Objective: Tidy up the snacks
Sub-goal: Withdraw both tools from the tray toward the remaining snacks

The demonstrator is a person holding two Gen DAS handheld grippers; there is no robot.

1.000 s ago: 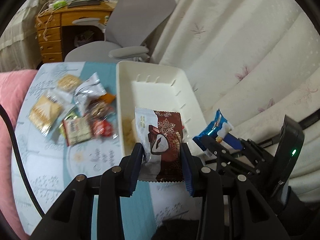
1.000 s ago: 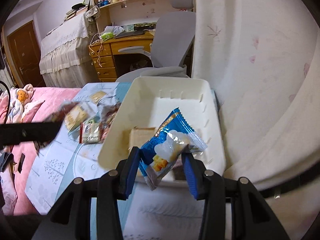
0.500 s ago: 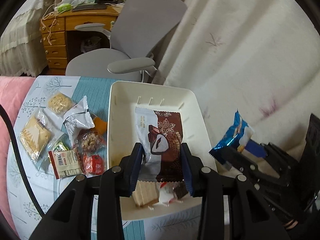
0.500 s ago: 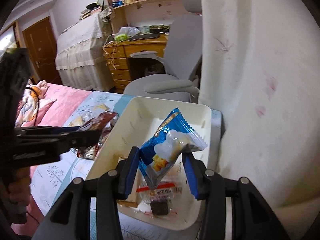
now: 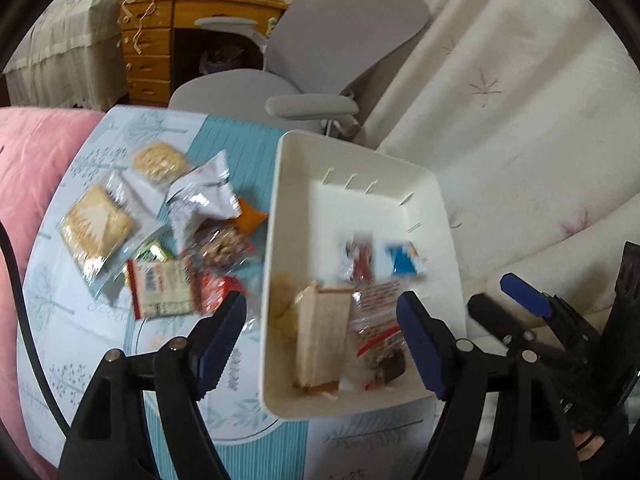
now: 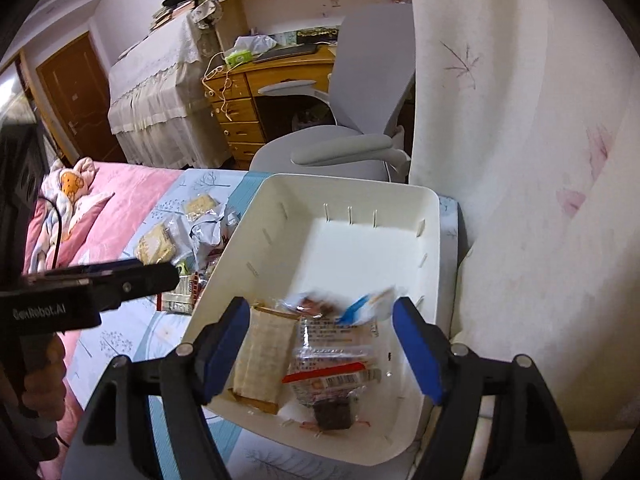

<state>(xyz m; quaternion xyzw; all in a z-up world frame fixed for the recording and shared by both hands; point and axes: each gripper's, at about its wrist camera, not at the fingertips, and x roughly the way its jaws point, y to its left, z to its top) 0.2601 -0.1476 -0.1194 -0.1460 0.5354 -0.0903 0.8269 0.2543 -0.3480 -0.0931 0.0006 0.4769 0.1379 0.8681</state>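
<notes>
A white bin (image 5: 296, 152) (image 6: 430, 236) stands on the table. In it lie a wafer pack (image 5: 318, 332) (image 6: 262, 352), a clear pack with a dark cake (image 5: 376, 328) (image 6: 332, 364), and two blurred packets in mid-fall: a brown one (image 5: 360, 260) (image 6: 310, 304) and a blue one (image 5: 404, 258) (image 6: 366, 304). My left gripper (image 5: 322, 344) is open and empty above the bin's near left edge. My right gripper (image 6: 322, 348) is open and empty above the bin's near end; it also shows in the left wrist view (image 5: 506, 294).
Several loose snack packs (image 5: 160, 232) (image 6: 176, 236) lie on the blue patterned tablecloth (image 5: 96, 320) left of the bin. A grey office chair (image 5: 312, 60) and a wooden desk (image 5: 160, 40) stand beyond the table. A white curtain (image 5: 520, 120) hangs to the right. Pink bedding (image 5: 28, 168) lies on the left.
Both grippers have opened. The brown packet and the blue packet have left the jaws and are dropping into the bin.
</notes>
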